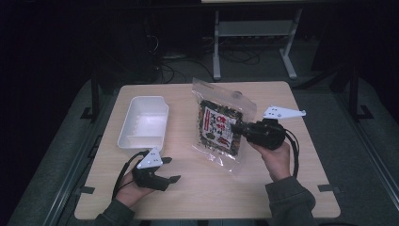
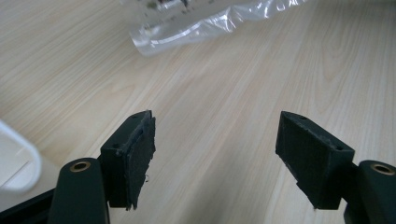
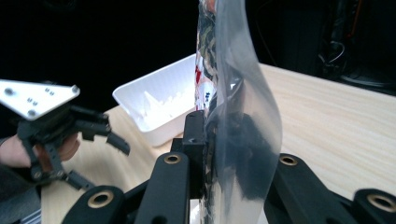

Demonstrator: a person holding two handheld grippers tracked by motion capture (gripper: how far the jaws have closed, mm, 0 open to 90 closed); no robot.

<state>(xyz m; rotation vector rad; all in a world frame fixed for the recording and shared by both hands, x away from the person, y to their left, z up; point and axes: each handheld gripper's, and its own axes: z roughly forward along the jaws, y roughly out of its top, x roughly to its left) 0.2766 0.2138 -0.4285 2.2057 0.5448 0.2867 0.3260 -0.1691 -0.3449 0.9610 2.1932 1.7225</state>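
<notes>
Pale wooden surface (image 1: pixel 197 188) underneath. White plastic tray (image 1: pixel 143 121) at the left. Clear snack bag (image 1: pixel 220 123) with a printed label — lifted upright near the middle, pinched at its edge by the right tongs (image 1: pixel 239 128). Left tongs (image 1: pixel 170 170) — wide apart, nothing between, low beside the tray.

Clear plastic snack bag (image 2: pixel 205 21) cut off at top edge in left gripper view, white plastic tray (image 2: pixel 14 163) cropped at left beside it, bag's print too small to read.

Clear snack bag (image 1: pixel 220 125) w/ printed label, held upright off table, near white tray.
</notes>
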